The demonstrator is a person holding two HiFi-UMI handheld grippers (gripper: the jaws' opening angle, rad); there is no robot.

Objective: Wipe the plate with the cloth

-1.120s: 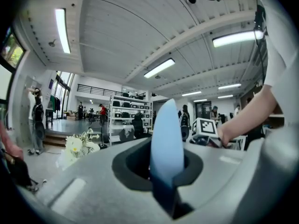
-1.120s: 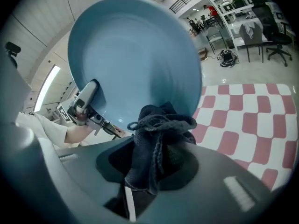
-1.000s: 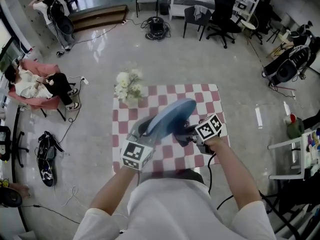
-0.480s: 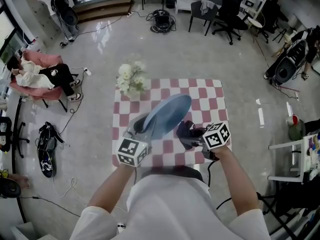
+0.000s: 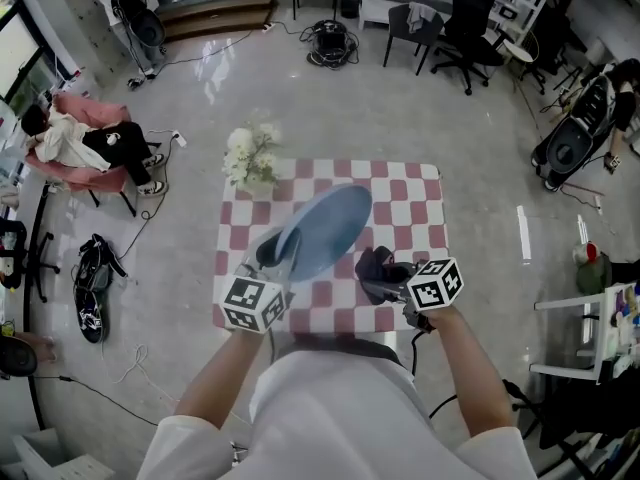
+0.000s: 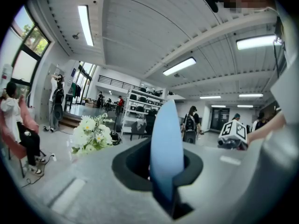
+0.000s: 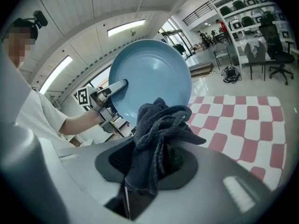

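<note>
**Tool state.** The left tool point(image 5: 272, 258) is clenched on the rim of the blue plate point(image 5: 322, 230). In the left gripper view the plate point(image 6: 166, 148) stands edge-on and upright between the jaws. The right tool point(image 5: 385, 280) is clenched on the dark cloth point(image 5: 370, 263). In the right gripper view the cloth point(image 7: 156, 134) bunches up out of the jaws and hangs over them.

**Position of the plate.** The plate is held in the air above the checked desk point(image 5: 410, 208), over its middle, and does not rest on it. It is tilted. Its rim line runs from the grip point toward the near left corner of the desk up toward the far right corner. The flowers point(image 5: 250, 158) stand at the far left corner, well apart from both tools.

**Governing relation.** The plate lies to the left of the cloth and slightly ahead of it. Its hollow face is turned toward the right tool. In the right gripper view that face point(image 7: 149, 83) fills the field directly beyond the cloth, with the left tool point(image 7: 110, 90) gripping the rim at its left side. The cloth sits near the lower right part of the rim. It appears to be apart from the plate, not pressed on it.

**Next move, as judged.**
- The right tool is the working one. It needs a short travel forward and left, along its own jaw axis, to lay the cloth on the face.
- The left tool only has to hold the plate steady against that push.
- Pressure near the free far edge may lever the plate in the left jaws.
</note>
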